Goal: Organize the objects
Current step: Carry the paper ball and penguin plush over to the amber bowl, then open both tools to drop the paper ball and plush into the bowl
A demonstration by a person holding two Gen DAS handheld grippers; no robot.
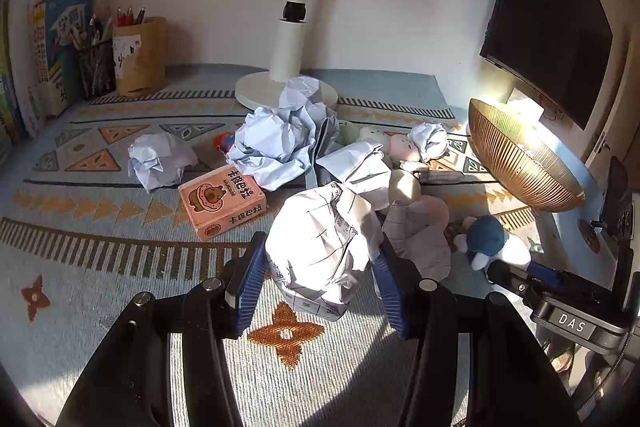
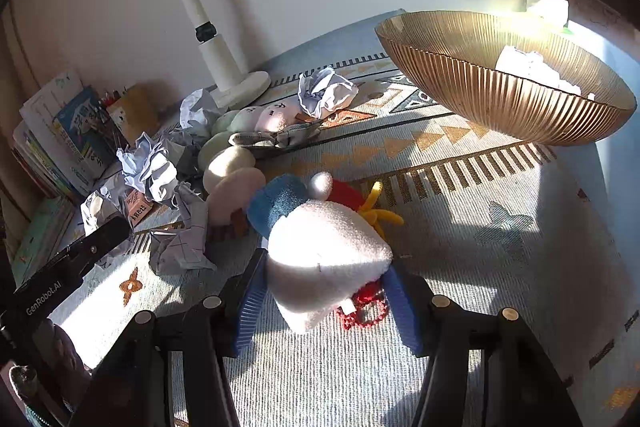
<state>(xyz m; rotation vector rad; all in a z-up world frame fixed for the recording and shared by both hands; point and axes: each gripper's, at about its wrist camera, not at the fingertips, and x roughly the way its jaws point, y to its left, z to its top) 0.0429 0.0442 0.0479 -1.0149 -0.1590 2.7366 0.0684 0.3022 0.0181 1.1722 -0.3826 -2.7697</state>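
My left gripper point(image 1: 320, 279) is shut on a crumpled ball of white printed paper point(image 1: 324, 247), just above the patterned mat. My right gripper point(image 2: 324, 291) is shut on a white plush toy with a blue cap point(image 2: 324, 251); its red string hangs below. That toy also shows in the left wrist view point(image 1: 490, 241). A ribbed golden bowl point(image 2: 500, 95) stands to the right, with white paper inside; in the left wrist view the bowl point(image 1: 520, 163) is at the far right. Several more paper balls point(image 1: 276, 143) and egg-shaped plush toys point(image 2: 228, 167) lie mid-mat.
A pink card box point(image 1: 222, 205) lies left of the held paper. A white lamp base point(image 1: 260, 91) stands at the back, pen holders point(image 1: 138, 57) and books point(image 1: 44, 43) at back left, a dark monitor point(image 1: 548, 23) at right. The patterned mat point(image 1: 100, 267) covers the desk.
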